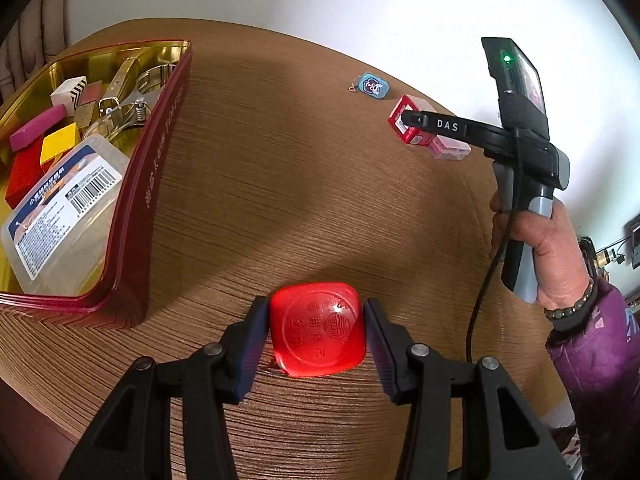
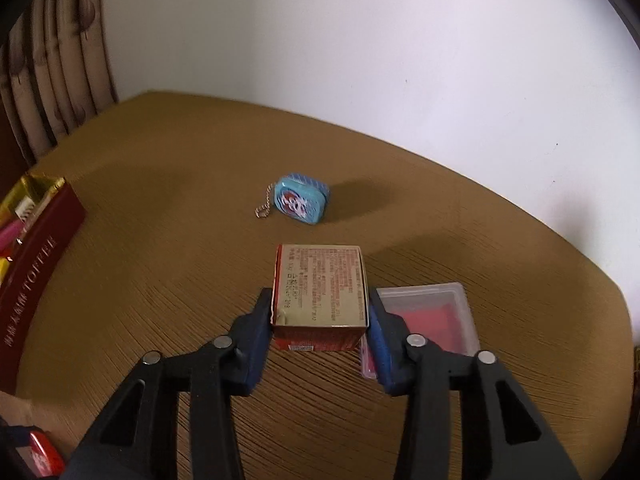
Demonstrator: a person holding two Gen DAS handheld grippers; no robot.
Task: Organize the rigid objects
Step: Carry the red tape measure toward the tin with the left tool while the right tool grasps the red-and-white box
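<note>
My left gripper [image 1: 317, 330] is shut on a red rounded-square tape measure [image 1: 318, 328], just above the wooden table. A dark red tin [image 1: 156, 168] with a gold inside lies to its left and holds several blocks, a clear plastic case [image 1: 60, 212] and metal tools. My right gripper [image 2: 320, 320] is shut on a small red cardboard box [image 2: 320, 284] that rests on the table; it also shows in the left wrist view [image 1: 406, 124]. A clear case with a red insert [image 2: 428, 316] lies right of it. A blue keychain tin [image 2: 300, 200] lies beyond.
The red tin's corner [image 2: 36, 240] shows at the left of the right wrist view. A white wall runs behind the table's far edge. A curtain [image 2: 52, 80] hangs at the back left. A red object [image 2: 40, 456] lies below the table's near edge.
</note>
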